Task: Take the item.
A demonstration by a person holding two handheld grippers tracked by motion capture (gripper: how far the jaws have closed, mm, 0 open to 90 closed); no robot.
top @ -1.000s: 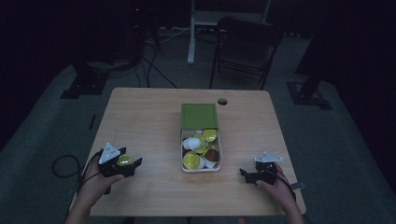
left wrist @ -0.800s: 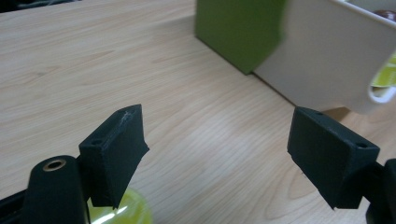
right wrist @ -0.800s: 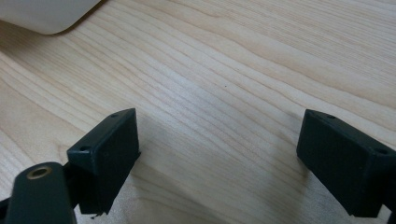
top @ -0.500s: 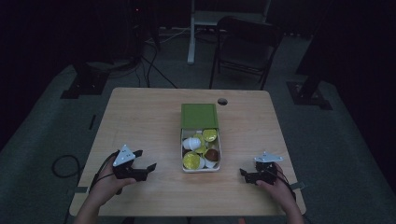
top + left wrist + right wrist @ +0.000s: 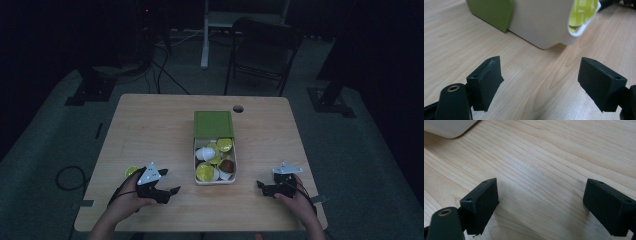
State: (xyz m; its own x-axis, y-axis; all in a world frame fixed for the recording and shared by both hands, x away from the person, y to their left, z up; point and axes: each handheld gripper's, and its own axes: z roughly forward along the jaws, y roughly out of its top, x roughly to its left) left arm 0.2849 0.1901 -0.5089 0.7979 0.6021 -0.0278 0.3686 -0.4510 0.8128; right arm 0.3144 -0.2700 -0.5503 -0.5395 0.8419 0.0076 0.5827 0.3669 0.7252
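A white tray of several coffee capsules, most with yellow lids, sits mid-table with a green box lid over its far half. One yellow-lidded capsule lies alone on the table at the left. My left gripper stands open just right of that capsule, pointing at the tray, nothing between its jaws. In the left gripper view the left gripper faces the tray's corner. My right gripper rests open near the tray's right side; in its own view the right gripper spans bare wood.
The wooden table has a cable hole behind the green lid. A folding chair and stand legs stand on the dark floor beyond. The table's front edge runs just below both hands.
My left gripper has slid right and toward the person, away from the lone yellow capsule, which stays where it was. The right gripper has not moved.
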